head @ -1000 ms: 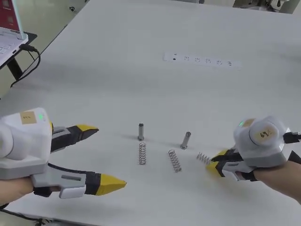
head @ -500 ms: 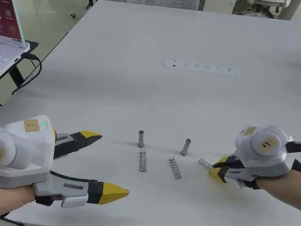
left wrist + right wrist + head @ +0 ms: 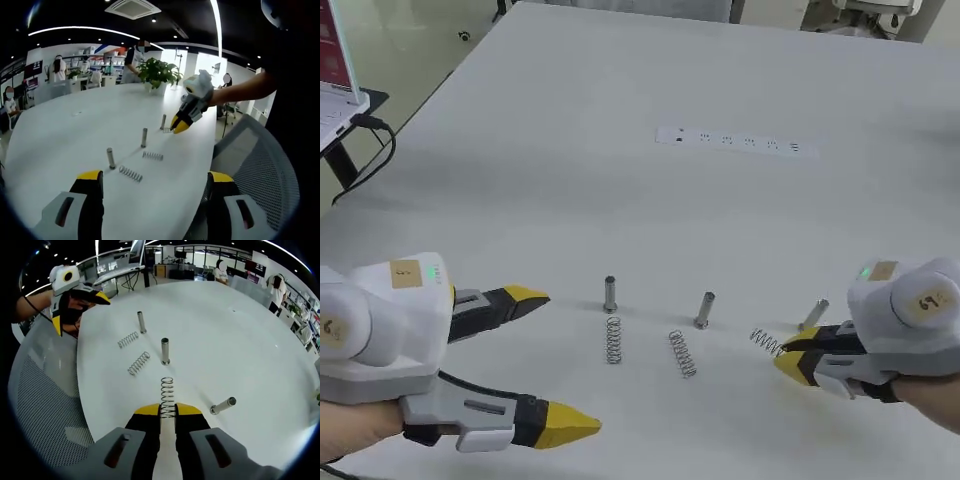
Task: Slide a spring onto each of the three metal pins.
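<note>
Head view: we see L gripper (image 3: 548, 360) low at L, fingers wide apart, nothing between them. R gripper (image 3: 786, 355) low at R, fingers shut on one end of held spring (image 3: 765, 342). Left pin (image 3: 610, 293) and middle pin (image 3: 704, 309) stand upright mid-tabletop (image 3: 620, 180). Two loose springs lie flat just in front of them: left spring (image 3: 613, 339) and middle spring (image 3: 681, 352). Third pin (image 3: 813, 314) sits just beyond R gripper. Power strip (image 3: 725, 141) is well behind.

Left gripper view: own fingers (image 3: 90, 182) apart, empty. Across the tabletop, R gripper (image 3: 179, 125) has its tips near third pin (image 3: 163, 121).

Right gripper view: fingers (image 3: 147, 412) clamped on near end of held spring (image 3: 167, 387). The rest sticks out fwd toward middle pin (image 3: 164, 351), not touching. Third pin (image 3: 223, 405) lies on its side, just R of the fingers. All three pins bare.
</note>
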Tool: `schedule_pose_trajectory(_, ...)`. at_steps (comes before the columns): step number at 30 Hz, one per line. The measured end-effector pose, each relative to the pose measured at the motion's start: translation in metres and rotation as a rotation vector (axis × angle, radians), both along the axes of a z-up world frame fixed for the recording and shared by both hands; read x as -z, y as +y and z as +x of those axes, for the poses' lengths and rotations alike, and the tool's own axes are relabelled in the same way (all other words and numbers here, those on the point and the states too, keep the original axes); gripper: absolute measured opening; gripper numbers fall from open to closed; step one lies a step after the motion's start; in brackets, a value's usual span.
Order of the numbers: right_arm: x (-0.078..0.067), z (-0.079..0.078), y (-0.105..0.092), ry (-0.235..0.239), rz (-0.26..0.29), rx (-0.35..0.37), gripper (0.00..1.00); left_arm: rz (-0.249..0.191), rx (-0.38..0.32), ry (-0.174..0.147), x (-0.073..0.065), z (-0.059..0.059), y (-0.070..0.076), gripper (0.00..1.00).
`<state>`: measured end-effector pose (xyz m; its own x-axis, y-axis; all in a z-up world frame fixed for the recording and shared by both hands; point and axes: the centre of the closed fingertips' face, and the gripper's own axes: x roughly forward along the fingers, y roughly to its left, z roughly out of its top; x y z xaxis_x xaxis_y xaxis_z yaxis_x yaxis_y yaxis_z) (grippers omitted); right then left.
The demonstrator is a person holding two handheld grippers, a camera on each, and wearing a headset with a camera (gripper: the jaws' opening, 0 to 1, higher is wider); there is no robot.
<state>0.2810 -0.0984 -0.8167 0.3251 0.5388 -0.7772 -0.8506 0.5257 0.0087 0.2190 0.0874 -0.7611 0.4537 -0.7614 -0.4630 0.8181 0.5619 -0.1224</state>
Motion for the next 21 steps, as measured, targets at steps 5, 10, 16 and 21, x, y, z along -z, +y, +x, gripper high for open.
schedule_pose_trajectory(5, -0.006, -0.007, -0.002, -0.012, 0.003, -0.011, 0.08, 0.006, 0.031, 0.012, 0.003, -0.005, -0.009, 0.81)
schedule_pose_trajectory(10, -0.014, -0.015, 0.000, -0.029, -0.007, -0.053, 0.08, -0.027, 0.065, 0.009, -0.004, -0.008, -0.023, 0.78)
schedule_pose_trajectory(16, -0.029, -0.022, 0.009, -0.062, 0.000, -0.106, 0.08, -0.080, 0.100, 0.004, -0.011, -0.004, -0.042, 0.75)
schedule_pose_trajectory(21, -0.030, -0.026, 0.018, -0.077, -0.003, -0.140, 0.08, -0.101, 0.128, -0.003, -0.011, 0.003, -0.058, 0.73)
